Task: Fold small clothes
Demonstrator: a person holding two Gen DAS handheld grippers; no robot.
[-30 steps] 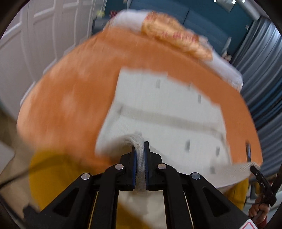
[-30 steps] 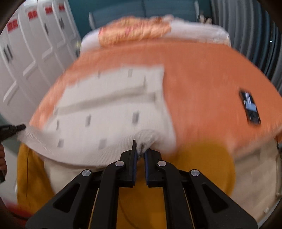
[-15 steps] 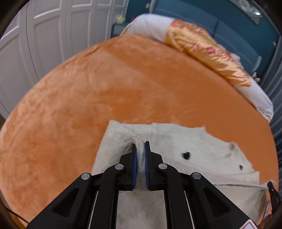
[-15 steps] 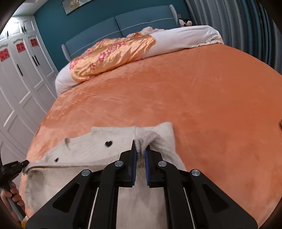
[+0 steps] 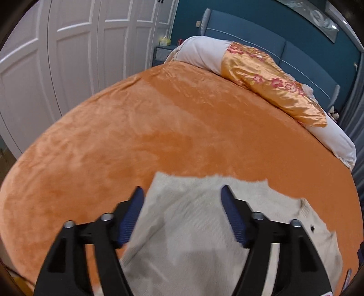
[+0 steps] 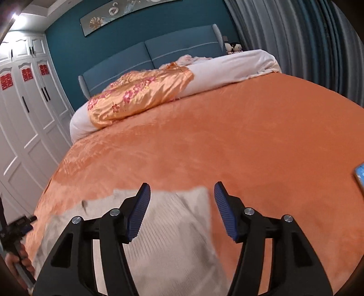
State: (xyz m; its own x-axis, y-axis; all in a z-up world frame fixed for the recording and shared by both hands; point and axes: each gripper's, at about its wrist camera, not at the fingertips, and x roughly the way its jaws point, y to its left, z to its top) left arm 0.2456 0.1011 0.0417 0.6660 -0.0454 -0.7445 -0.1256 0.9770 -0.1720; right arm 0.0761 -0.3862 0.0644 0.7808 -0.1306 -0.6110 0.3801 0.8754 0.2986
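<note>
One cream sweater (flat on the bed), two tongs opening above it.

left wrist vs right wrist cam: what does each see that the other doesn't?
Left wrist only: the nightstand with a yellow tissue box, and a dark button on the garment.

Right wrist only: the wall painting, dolls by the headboard, the phone at the right edge, and the left gripper in a hand.

Both: the cream sweater flat on the orange blanket, the gold floral quilt, white wardrobes, and jaws opening with no cloth pinched.
</note>
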